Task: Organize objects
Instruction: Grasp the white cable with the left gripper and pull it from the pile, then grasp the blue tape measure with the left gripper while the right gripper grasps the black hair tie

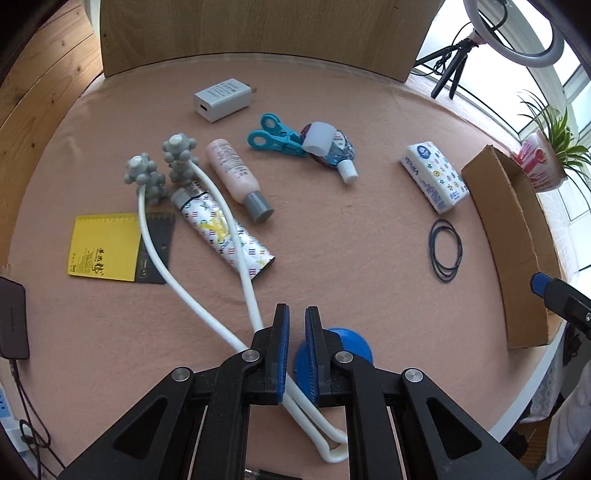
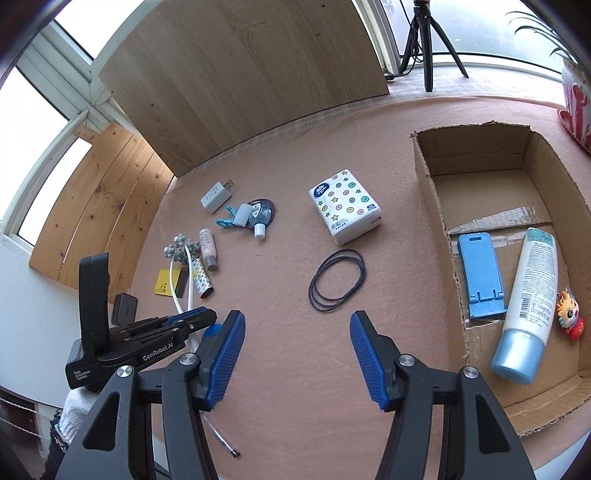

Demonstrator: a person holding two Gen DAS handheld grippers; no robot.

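My left gripper (image 1: 296, 310) is shut on the two white arms of a massager (image 1: 236, 236), close to their looped end. The massager's grey knobbed heads (image 1: 162, 166) rest among the clutter, over a patterned tube (image 1: 225, 236) and a yellow notebook (image 1: 103, 247). A blue round object (image 1: 332, 350) lies under the right finger. My right gripper (image 2: 297, 332) is open with nothing between its fingers, above bare cloth near black rubber bands (image 2: 338, 280). The left gripper (image 2: 207, 315) shows to its left. The cardboard box (image 2: 436, 206) holds a blue phone stand (image 2: 478, 273), a lotion tube (image 2: 528, 302) and a small doll (image 2: 570, 314).
On the pink cloth lie a tissue pack (image 2: 345, 210), a white charger (image 1: 221, 99), a blue clip (image 1: 275, 136), a sanitizer bottle (image 1: 328, 147) and a pink bottle (image 1: 236, 177). A wooden board (image 1: 258, 33) stands at the back. A pen (image 2: 223, 441) lies at the near edge.
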